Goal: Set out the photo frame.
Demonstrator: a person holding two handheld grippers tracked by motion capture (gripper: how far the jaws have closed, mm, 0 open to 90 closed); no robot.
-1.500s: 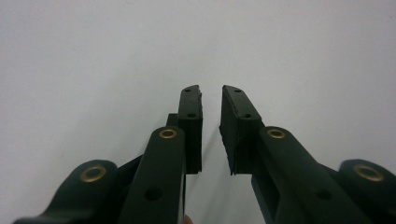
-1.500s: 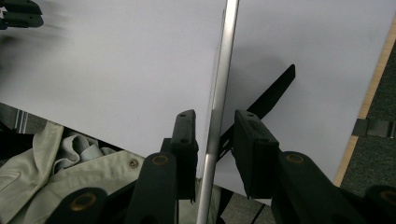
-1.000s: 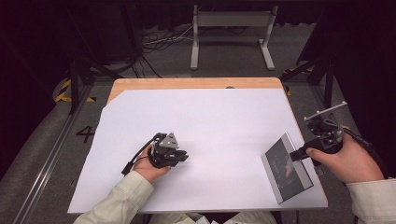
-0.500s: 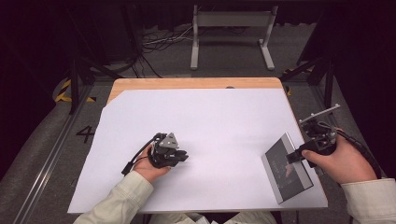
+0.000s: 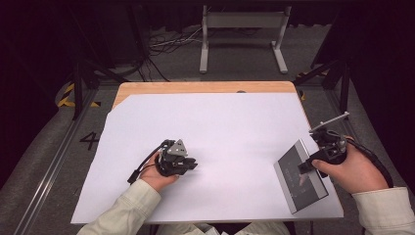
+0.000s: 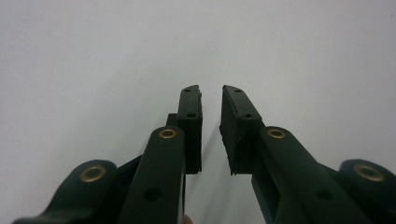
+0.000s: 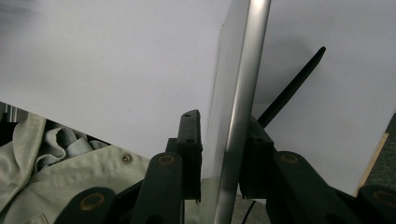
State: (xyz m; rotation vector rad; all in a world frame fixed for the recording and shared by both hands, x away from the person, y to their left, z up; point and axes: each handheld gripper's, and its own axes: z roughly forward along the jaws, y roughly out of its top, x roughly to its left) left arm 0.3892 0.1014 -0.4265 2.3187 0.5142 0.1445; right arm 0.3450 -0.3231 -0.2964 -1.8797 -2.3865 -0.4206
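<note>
The right claw (image 5: 304, 166) sits at the right edge of the tabletop (image 5: 215, 127), and its jaws have just been closing on a flat grey tablet (image 5: 299, 177). In the right gripper view the tablet (image 7: 236, 107) stands edge-on between the two black jaws, its silvery rim running up the middle of the frame, with a pad pressed against each face: the claw holds it. From the high view the tablet lies near the front right corner of the white tabletop, its outer long edge at the claw and the rest angled toward the person. A thin dark rod (image 7: 292, 88) shows just behind the tablet in the right gripper view; what it is cannot be told.

The left claw (image 5: 188, 164) rests on the tabletop left of centre, well apart from the tablet, held in the person's left hand (image 5: 155, 172). In the left gripper view the claw (image 6: 211, 130) stands narrow, a slim gap between the pads, with nothing in it and only the white surface beyond.

A pale sleeve (image 7: 70, 168) shows at the lower left of the right gripper view.
</note>
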